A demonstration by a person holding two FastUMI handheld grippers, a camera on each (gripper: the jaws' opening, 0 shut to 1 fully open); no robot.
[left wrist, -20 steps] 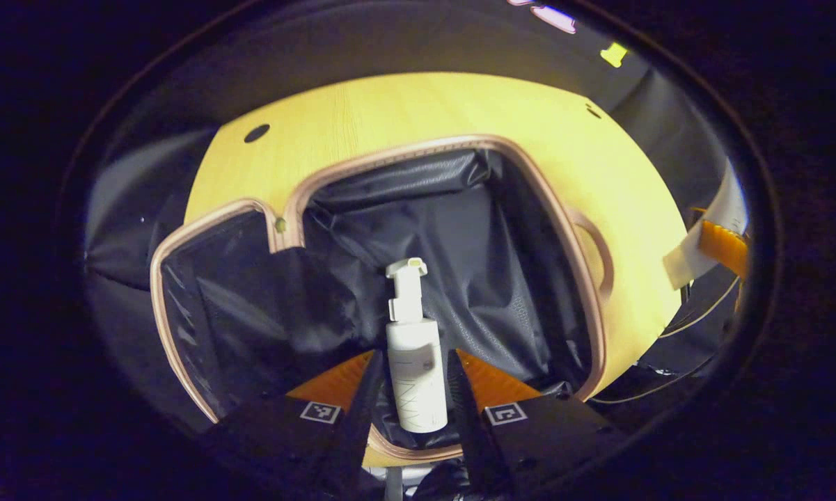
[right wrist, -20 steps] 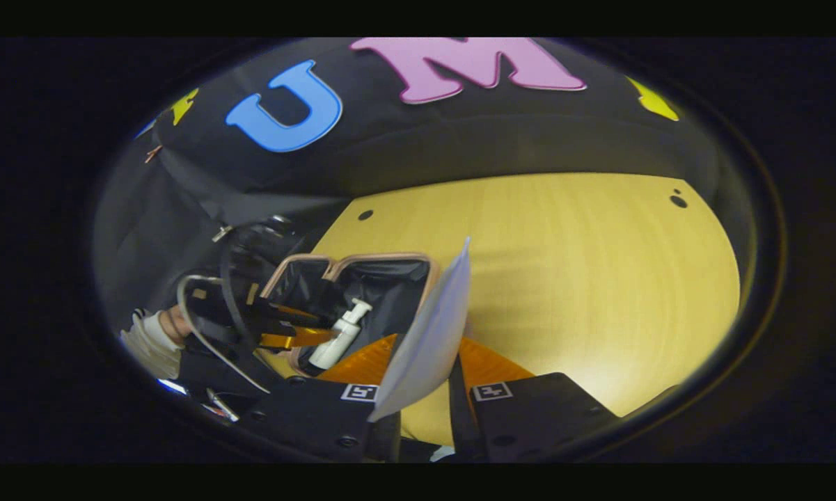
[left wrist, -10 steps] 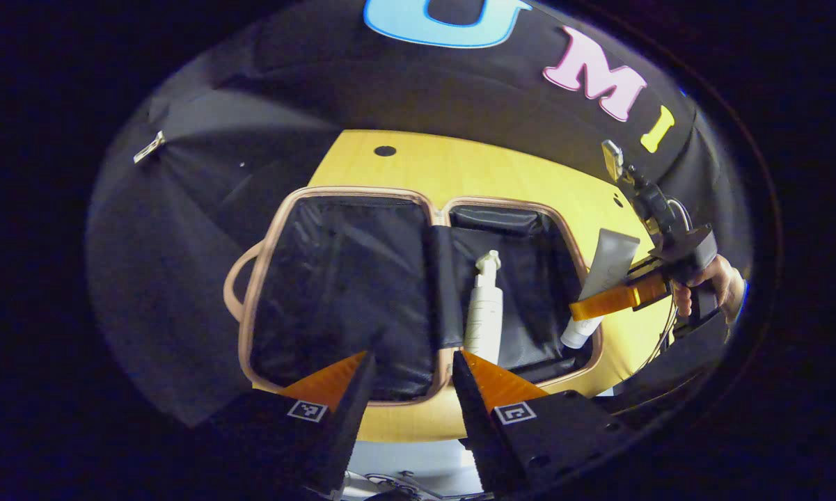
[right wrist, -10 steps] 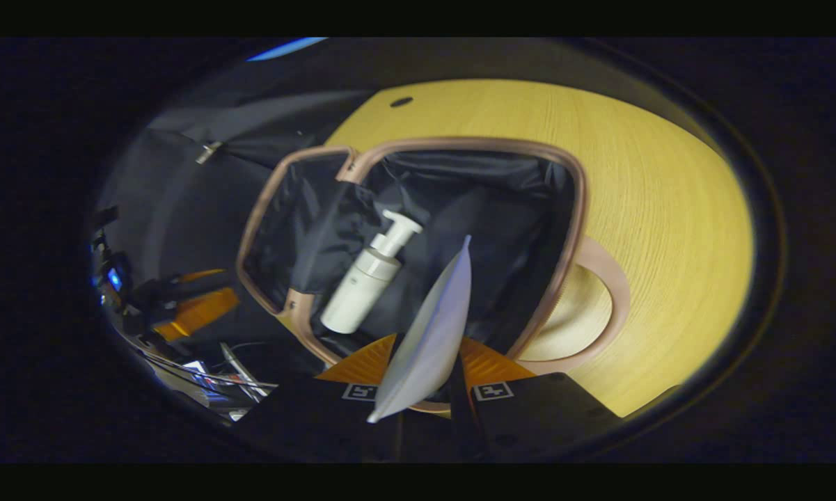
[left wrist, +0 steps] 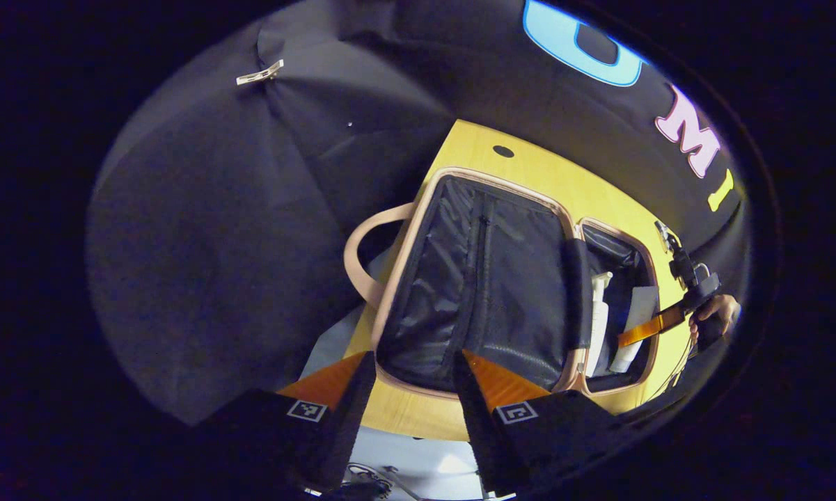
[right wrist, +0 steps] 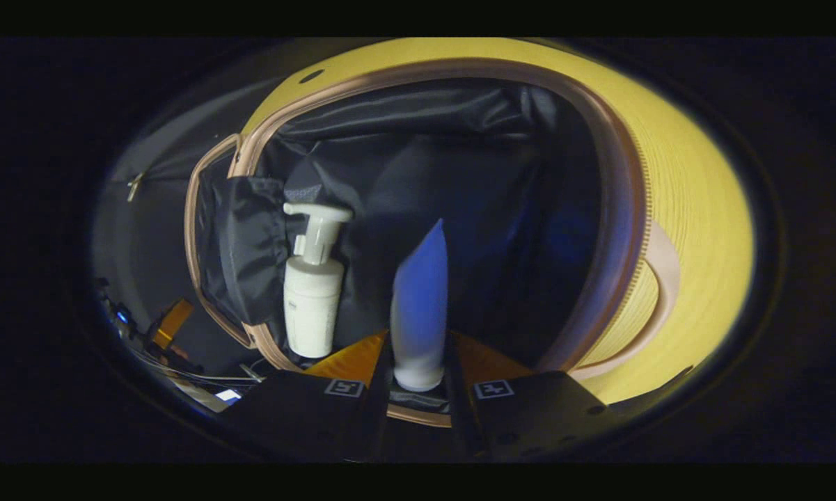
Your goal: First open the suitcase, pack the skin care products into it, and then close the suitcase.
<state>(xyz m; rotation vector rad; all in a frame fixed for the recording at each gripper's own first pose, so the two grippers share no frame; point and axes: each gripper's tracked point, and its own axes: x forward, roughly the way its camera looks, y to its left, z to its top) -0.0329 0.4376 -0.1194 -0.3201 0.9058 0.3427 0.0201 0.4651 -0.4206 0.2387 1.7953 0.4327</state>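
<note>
Suitcase (left wrist: 480, 292) lies open on the wooden table (left wrist: 473, 146), pink-trimmed, black-lined. White pump bottle (right wrist: 312, 292) lies in its right-hand half. Right gripper (right wrist: 419, 379) is clamped on a pale squeeze tube (right wrist: 421, 306), now down inside that half beside the bottle; half a second ago it was above the rim. Left gripper (left wrist: 407, 390) has drawn back, fingers apart and empty, over the near table edge.

Your suitcase (left wrist: 484, 292) is lined with black cloth that has a slight sheen and creases, and its rim looks smooth and matt. The bench (right wrist: 696, 188) under it is pale wood with fine grain. The pump bottle (right wrist: 312, 306) and tube (right wrist: 421, 313) look like smooth, matt plastic.
</note>
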